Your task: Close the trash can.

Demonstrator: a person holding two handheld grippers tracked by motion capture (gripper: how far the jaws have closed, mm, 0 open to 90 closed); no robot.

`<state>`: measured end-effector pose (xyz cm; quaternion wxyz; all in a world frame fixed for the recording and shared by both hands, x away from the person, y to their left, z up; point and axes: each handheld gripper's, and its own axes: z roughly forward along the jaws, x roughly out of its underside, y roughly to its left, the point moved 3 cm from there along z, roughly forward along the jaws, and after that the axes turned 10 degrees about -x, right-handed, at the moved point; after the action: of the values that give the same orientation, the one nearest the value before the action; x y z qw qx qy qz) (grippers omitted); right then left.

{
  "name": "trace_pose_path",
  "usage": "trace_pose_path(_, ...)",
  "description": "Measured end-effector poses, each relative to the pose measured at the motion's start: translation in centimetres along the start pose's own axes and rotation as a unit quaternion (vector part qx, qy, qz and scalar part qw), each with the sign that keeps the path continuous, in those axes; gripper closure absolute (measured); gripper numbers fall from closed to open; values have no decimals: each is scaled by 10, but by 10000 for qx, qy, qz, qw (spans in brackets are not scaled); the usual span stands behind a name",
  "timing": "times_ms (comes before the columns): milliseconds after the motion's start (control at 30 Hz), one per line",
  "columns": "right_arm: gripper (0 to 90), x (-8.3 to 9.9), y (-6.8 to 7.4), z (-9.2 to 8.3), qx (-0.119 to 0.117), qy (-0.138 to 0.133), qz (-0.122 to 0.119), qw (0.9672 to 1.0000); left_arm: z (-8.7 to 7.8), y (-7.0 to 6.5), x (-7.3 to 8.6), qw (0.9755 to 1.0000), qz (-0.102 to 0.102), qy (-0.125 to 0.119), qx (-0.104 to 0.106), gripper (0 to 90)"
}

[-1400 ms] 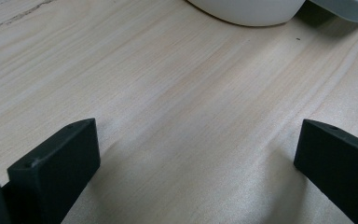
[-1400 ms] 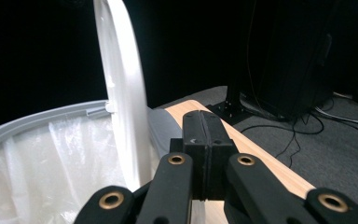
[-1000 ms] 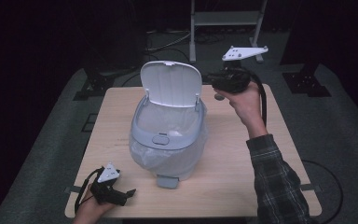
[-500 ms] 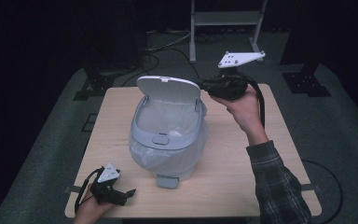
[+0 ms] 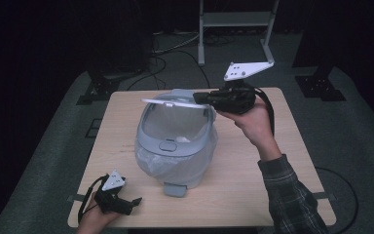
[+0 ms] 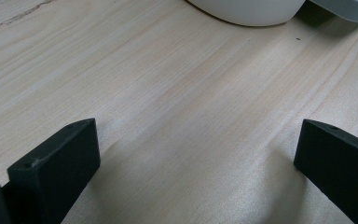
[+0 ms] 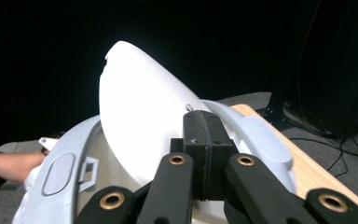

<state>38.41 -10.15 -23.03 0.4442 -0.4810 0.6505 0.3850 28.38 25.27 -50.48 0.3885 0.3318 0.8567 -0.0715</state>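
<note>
High view: closed right tongs [image 5: 199,98] against bin lid [image 5: 173,102], seemingly touching; left tongs [image 5: 135,201] wide.

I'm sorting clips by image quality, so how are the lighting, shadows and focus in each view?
High view: table evenly lit, surroundings almost black, slightly soft. Left gripper view: wood grain sharp, soft shadows beside the open left tongs. Right gripper view: white bin lid bright against a black background, the shut right tongs reasonably sharp.
</note>
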Motion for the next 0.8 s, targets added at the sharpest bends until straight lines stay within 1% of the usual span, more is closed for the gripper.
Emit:
trace_pose_path(67, 898, 1, 7, 4, -134, 55, 4, 9999, 0, 0, 0, 10000, 0, 0, 1, 0)
trace_pose_path(200, 897, 1, 16, 9, -257, 121, -68, 9996, 0, 0, 0, 10000, 0, 0, 1, 0)
trace_pose_path(233, 897, 1, 16, 9, -257, 121, -68, 9996, 0, 0, 0, 10000, 0, 0, 1, 0)
trace_pose_path(267, 898, 1, 20, 12, -328, 133, -87, 9993, 0, 0, 0, 10000, 1, 0, 0, 0)
trace_pose_path(333, 897, 1, 25, 14, -399, 151, -109, 9990, 0, 0, 0, 10000, 1, 1, 1, 0)
trace_pose_path(367, 897, 1, 25, 14, -399, 151, -109, 9990, 0, 0, 0, 10000, 1, 1, 1, 0)
trace_pose_path(400, 897, 2, 30, 17, -463, 204, -157, 9986, 0, 0, 0, 10000, 1, -1, -1, 0)
trace_pose_path(567, 896, 2, 42, 25, -621, 314, -276, 9972, 0, 0, 0, 10000, -1, -5, -4, 0)
trace_pose_path(633, 896, 2, 45, 28, -654, 365, -327, 9967, 0, 0, 0, 10000, -2, -5, -4, 0)
trace_pose_path(767, 896, 3, 48, 34, -717, 437, -343, 9959, 0, 0, 0, 10000, -1, -6, -5, 0)
trace_pose_path(800, 895, 4, 50, 39, -757, 517, -362, 9951, 0, 0, 0, 10000, -1, -6, -5, 0)
